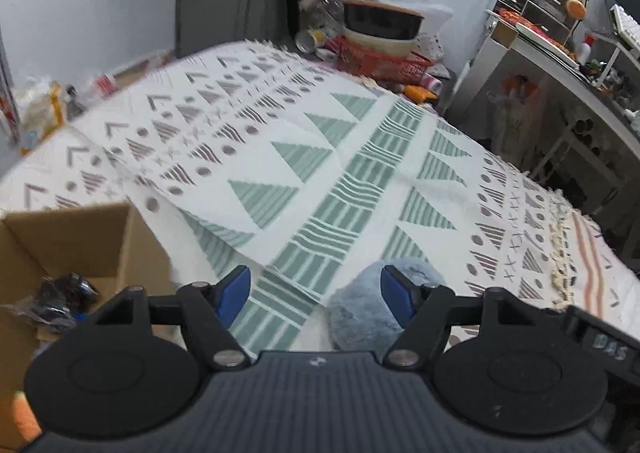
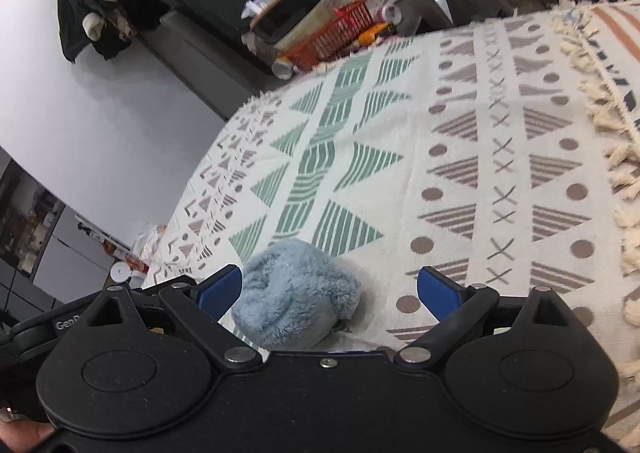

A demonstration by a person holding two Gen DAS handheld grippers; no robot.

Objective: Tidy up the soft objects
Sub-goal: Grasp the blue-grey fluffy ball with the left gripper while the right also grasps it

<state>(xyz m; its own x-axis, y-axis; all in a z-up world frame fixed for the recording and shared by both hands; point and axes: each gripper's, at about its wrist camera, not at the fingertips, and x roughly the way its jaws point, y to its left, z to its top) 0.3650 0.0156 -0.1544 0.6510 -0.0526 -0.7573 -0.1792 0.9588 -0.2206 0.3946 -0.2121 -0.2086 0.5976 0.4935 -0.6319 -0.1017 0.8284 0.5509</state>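
**Both grippers over the blue plush, neither holding it**

We see a fluffy blue-grey plush (image 2: 296,297) lying on the patterned bedspread (image 2: 460,125), which is cream with green triangles and brown dots and crosses. In the left wrist view the same plush (image 1: 364,313) sits low in the frame, toward the right side of that gripper.

Left gripper (image 1: 316,293): jaws parted, nothing pressed between them. Its right blue finger (image 1: 396,295) stands in front of the plush and overlaps it in the picture; we cannot tell whether it touches the fur. Its left finger is over bare bedspread, well clear of the plush. We record this gripper as released.

Right gripper (image 2: 330,289): jaws spread wide. The plush lies just beside its left blue finger (image 2: 220,289), partly within the gap; the other finger is well apart from it, over the brown-patterned band. No grip here either.

An open cardboard box (image 1: 72,237) stands on the bed to the left in the left wrist view, with a dark item in clear wrapping (image 1: 60,297) inside. Beyond the far edge of the bed we note a red basket (image 1: 380,61) holding stacked bowls. A fingertip (image 2: 24,433) shows at the lower left corner of the right wrist view.
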